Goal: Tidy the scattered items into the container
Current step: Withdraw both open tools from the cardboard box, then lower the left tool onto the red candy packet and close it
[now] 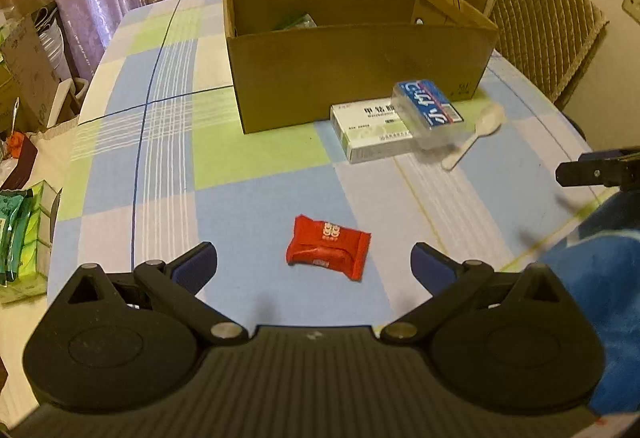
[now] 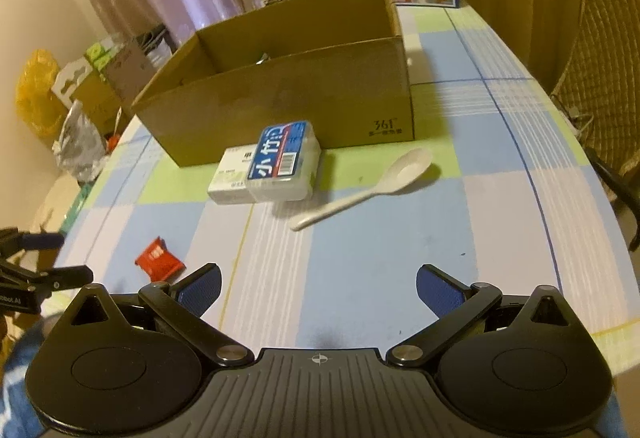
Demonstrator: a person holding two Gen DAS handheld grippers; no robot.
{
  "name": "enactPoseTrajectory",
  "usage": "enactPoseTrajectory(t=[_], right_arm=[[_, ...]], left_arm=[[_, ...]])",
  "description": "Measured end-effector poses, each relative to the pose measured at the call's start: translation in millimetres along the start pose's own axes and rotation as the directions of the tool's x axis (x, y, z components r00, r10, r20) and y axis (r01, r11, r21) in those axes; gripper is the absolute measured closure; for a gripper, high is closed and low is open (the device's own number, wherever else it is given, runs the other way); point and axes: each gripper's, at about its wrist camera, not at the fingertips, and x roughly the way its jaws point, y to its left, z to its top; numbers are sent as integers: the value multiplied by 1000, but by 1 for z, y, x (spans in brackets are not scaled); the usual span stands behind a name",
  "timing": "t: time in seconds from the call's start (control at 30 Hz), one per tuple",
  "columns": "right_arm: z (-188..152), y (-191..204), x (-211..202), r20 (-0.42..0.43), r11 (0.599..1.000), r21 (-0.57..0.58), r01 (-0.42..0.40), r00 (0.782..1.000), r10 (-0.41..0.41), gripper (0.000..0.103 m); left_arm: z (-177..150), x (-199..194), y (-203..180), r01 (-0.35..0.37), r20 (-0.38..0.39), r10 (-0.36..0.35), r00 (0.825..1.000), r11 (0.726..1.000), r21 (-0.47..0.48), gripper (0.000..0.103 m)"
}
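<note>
**Both grippers wide, nothing held; four items outside box**

L wrist view, L to R: checked tablecloth [image 1: 168,158] in blue/green/white covers the table. Cardboard box [image 1: 360,78] stands upright, open top, mid-far; something green [image 1: 298,23] inside near the back wall, not identifiable. Red snack packet [image 1: 328,247] lies flat on the cloth, in front of the left gripper [image 1: 314,265], roughly between its fingertip lines; pads not touching it. Jaws fully spread, empty. White medicine carton [image 1: 370,132] lies just beside the box front wall. Clear plastic case w/ blue label [image 1: 430,112] rests tilted on top of the carton's R end. White plastic spoon [image 1: 476,136] just R of the case, bowl toward the box. A black finger of the other gripper shows at the R edge.

R wrist view: right gripper [image 2: 318,290] also spread wide, empty, over bare cloth. Spoon ahead of it, handle end nearest. Red packet off to its L. Wicker chair [image 2: 600,58] at far R.
</note>
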Motion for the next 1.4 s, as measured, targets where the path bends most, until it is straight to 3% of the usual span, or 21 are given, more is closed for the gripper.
enactPoseTrajectory(t=[0.27, 0.7, 0.97, 1.2, 1.4], right_arm=[[-2, 2, 3, 3, 1000, -3, -5, 1000, 5, 2], [2, 2, 10, -25, 1000, 5, -5, 1000, 5, 2], [7, 6, 19, -54, 1000, 2, -13, 998, 13, 2], [15, 11, 29, -67, 1000, -15, -4, 998, 3, 2], [18, 16, 40, -80, 998, -52, 27, 996, -31, 2]], left_arm=[[0, 13, 0, 12, -26, -11, 1000, 997, 70, 2], [12, 51, -6, 106, -110, -84, 990, 973, 203, 2], [17, 72, -6, 149, -148, -116, 982, 961, 235, 3], [17, 89, -7, 188, -198, -139, 970, 948, 256, 12], [19, 97, -4, 194, -199, -149, 969, 953, 232, 15]])
